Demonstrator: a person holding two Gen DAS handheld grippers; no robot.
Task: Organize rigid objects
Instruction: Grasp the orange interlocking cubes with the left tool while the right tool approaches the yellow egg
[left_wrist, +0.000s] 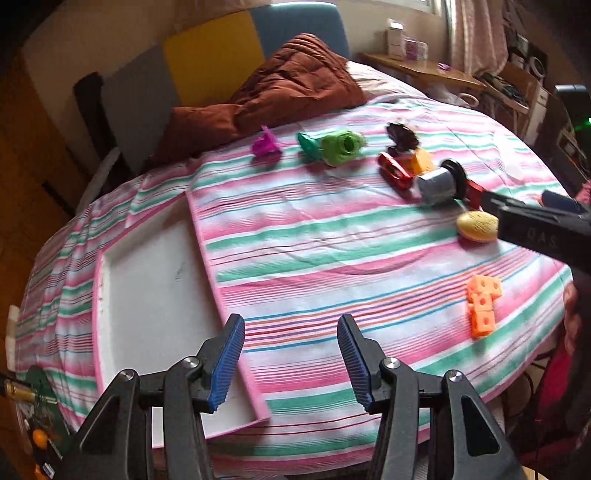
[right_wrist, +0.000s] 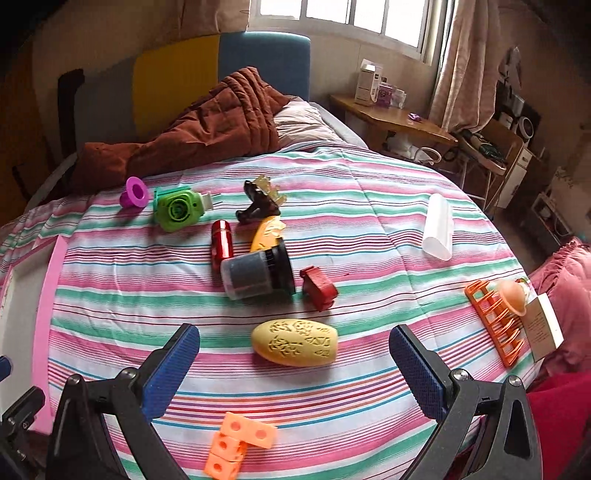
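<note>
Right wrist view: right tongs (right_wrist: 295, 369) spread as wide as they go, nothing between the pads, pointed steeply down at the striped bedspread (right_wrist: 369, 206). Yellow egg-shaped piece (right_wrist: 294, 342) lies on its side just ahead of the fingertips, centred between them; long axis runs left-right across the frame, blunt cut end to the right, rounded end to the left, carved face up. No contact with either pad.

Beyond it, grey cylinder with black cap (right_wrist: 258, 273) lies on its side, axis also roughly left-right, cap end to the right. Red metal tube (right_wrist: 222, 243) just left of it, axis running away from the camera. Red block (right_wrist: 318, 288) sits just right of the cap. Orange cube cluster (right_wrist: 236, 446) lies below the tongs, near the bottom edge. Green round part (right_wrist: 177, 212) and purple flanged ring (right_wrist: 135, 192) are at far left, translucent white case (right_wrist: 438, 226) well apart to the right, long axis running away from the camera. Orange rack (right_wrist: 495, 325) at the right bed edge.

Left wrist view: left tongs (left_wrist: 291, 358) open, empty, held over the near corner of the pink-edged white tray (left_wrist: 155, 266), which is recessed in the bedspread. Yellow piece (left_wrist: 476, 227) lies at right, partly behind the right tongs.
</note>
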